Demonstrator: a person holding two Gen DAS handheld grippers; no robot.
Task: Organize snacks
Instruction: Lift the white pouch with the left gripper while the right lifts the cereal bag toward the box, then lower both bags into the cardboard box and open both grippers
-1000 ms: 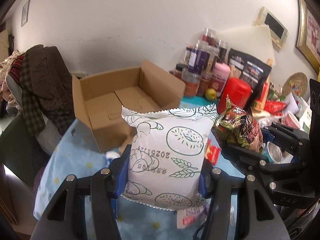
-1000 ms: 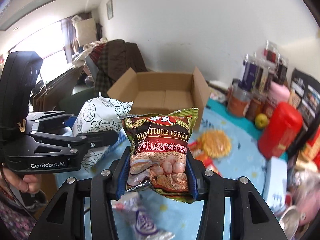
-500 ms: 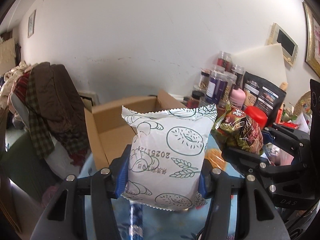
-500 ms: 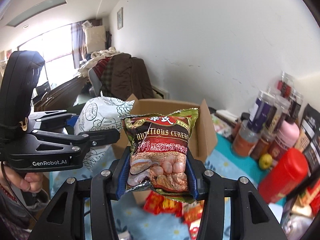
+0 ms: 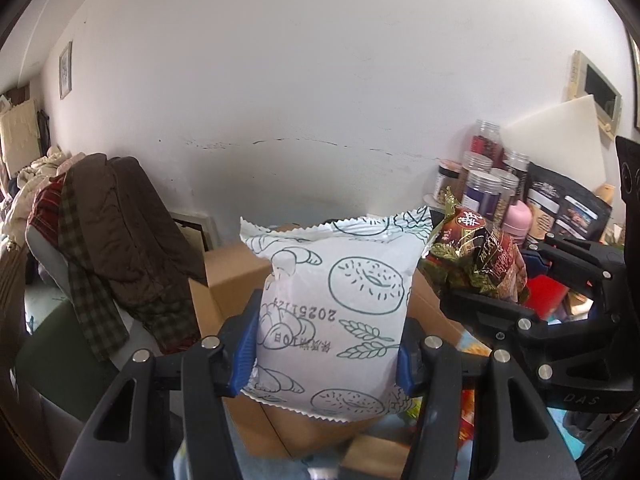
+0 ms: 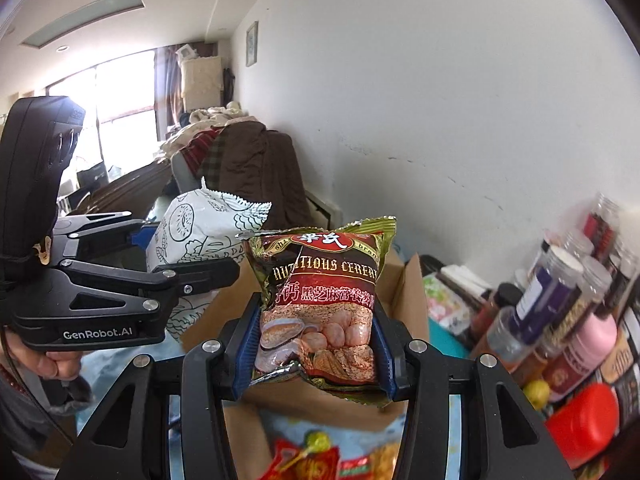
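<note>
- Left claw (image 5: 326, 350) clamped on the white bread packet (image 5: 336, 312), held aloft before the cardboard box (image 5: 228, 280); light, puffy, crushable
- Right claw (image 6: 314, 350) clamped on the cereal packet (image 6: 320, 304); slick foil, best pinched low across its sides

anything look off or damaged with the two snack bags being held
Nothing is torn or spilled. The white bread bag in the left hand-held gripper is held upside down: its printed date reads inverted. The cereal packet in the right hand-held gripper is upright, though creased where it is squeezed.
</note>
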